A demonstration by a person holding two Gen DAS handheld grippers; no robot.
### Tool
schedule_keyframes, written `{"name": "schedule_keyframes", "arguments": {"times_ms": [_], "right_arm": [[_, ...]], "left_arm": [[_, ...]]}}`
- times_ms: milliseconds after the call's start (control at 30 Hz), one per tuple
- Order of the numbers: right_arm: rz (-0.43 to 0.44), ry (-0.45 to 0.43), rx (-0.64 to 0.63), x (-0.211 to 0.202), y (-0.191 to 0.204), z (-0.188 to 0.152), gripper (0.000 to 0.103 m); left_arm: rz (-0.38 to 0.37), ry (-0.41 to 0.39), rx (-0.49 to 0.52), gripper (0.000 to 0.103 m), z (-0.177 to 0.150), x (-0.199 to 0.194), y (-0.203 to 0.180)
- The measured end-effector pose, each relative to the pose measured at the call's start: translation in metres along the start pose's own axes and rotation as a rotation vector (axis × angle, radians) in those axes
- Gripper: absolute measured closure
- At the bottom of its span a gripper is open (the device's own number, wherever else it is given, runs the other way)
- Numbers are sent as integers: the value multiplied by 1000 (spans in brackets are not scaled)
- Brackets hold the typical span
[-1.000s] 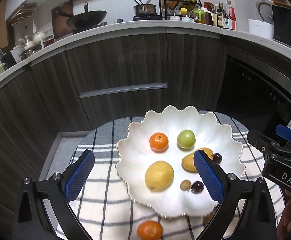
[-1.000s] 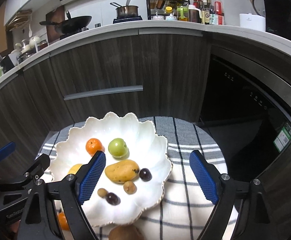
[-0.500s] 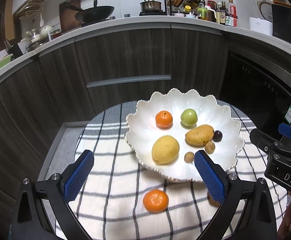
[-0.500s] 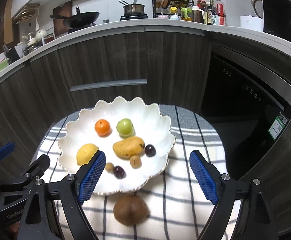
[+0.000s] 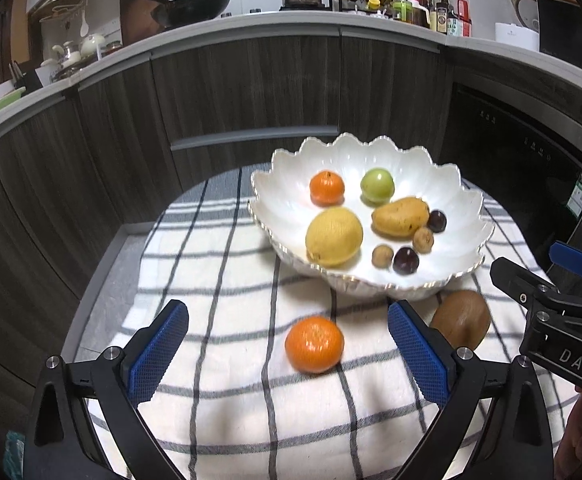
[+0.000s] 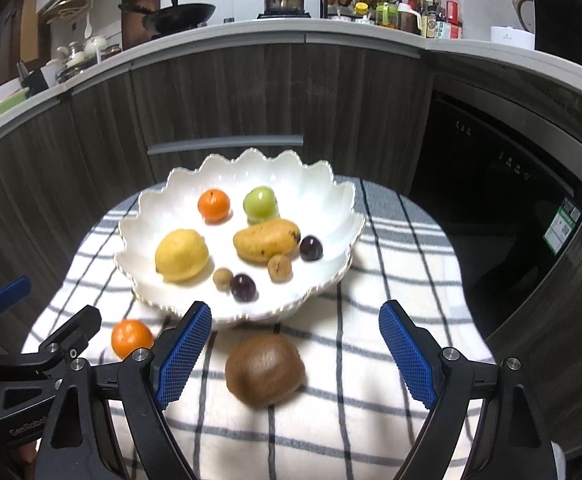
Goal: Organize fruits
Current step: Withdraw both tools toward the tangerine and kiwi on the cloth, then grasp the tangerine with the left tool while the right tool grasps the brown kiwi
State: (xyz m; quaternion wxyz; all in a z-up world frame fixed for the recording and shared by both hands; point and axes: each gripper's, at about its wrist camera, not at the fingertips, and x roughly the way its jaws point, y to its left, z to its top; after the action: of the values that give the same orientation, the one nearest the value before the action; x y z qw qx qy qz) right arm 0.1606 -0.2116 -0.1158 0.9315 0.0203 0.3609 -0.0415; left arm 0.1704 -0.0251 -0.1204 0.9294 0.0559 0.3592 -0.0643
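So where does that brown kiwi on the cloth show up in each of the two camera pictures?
Left wrist view: the kiwi lies low on the right, just beyond the left gripper's right finger, in front of the bowl.
Right wrist view: the kiwi lies low in the middle, between the open fingers of the right gripper.
Shared landmark: the white scalloped bowl, directly behind the kiwi in both.

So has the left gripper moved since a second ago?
Yes. The left gripper has pulled back from the white scalloped bowl: its pads framed the bowl's fruit before, and now frame the loose orange tangerine on the cloth.
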Motion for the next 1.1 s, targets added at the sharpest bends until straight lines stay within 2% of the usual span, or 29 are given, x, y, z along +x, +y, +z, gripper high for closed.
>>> {"name": "schedule_keyframes", "arguments": {"times_ms": [300, 700, 1100], "right_arm": [[-5, 46, -39, 22, 7, -20, 16], [3, 100, -44, 45, 9, -32, 16], [62, 169, -54, 66, 18, -39, 17]], "left_arm": [[-2, 50, -9, 8, -18, 26, 1], [-31, 112, -22, 23, -26, 57, -4], [-68, 168, -63, 35, -30, 77, -2]]}}
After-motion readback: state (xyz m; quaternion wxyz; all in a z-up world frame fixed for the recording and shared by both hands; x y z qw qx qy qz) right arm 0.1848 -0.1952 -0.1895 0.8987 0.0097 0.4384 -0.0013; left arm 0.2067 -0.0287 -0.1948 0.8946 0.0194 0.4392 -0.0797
